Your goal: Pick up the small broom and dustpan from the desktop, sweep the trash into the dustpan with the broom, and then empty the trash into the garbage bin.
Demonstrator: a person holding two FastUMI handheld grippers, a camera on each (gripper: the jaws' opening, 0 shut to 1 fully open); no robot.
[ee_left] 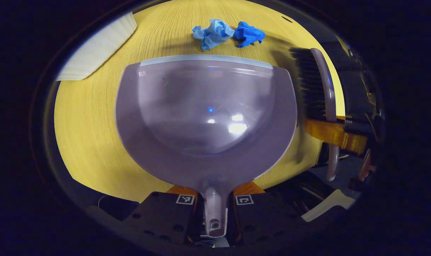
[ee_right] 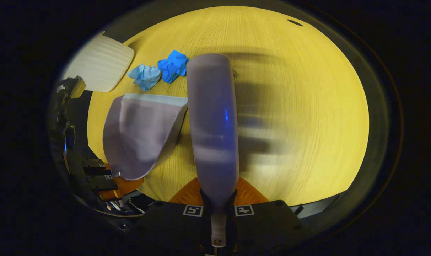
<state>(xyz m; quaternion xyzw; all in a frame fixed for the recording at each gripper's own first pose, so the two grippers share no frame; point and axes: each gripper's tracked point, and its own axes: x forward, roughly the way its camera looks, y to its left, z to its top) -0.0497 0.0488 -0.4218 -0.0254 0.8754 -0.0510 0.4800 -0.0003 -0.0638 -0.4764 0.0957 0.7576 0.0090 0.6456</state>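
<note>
Dustpan [ee_left: 204, 121]: grey plastic, held by its short handle [ee_left: 214, 209] between my left gripper [ee_left: 214, 202] fingers, which are closed on the handle from both sides. The pan extends forward over the yellow wood-grain desktop [ee_left: 91, 117], with its pale front lip [ee_left: 206, 59] pointing toward the trash. In the right gripper view the same dustpan [ee_right: 140, 137] appears at left, with the left gripper [ee_right: 98, 177] behind it.

Broom [ee_right: 212, 124]: grey, held by its narrow handle end [ee_right: 219, 227] between my right gripper [ee_right: 219, 209] fingers, which are closed on it from both sides. The broom back runs forward from the gripper, just beside the dustpan's right edge. Its image is blurred. In the left gripper view the broom [ee_left: 323, 92] stands to the right of the dustpan, with dark bristles [ee_left: 309, 83] facing the pan, and the right gripper [ee_left: 343, 133] clamps its handle.

Trash: 2 crumpled pieces lie on the desktop, touching each other, near and beyond the dustpan lip. 1 is light blue [ee_left: 212, 32]; 1 is deeper blue [ee_left: 249, 33]. In the right gripper view they lie left of the broom tip, light blue [ee_right: 145, 76] and deeper blue [ee_right: 172, 65].

A white ribbed object [ee_left: 98, 48] sits at the desktop's far left edge. I cannot tell what it is.
</note>
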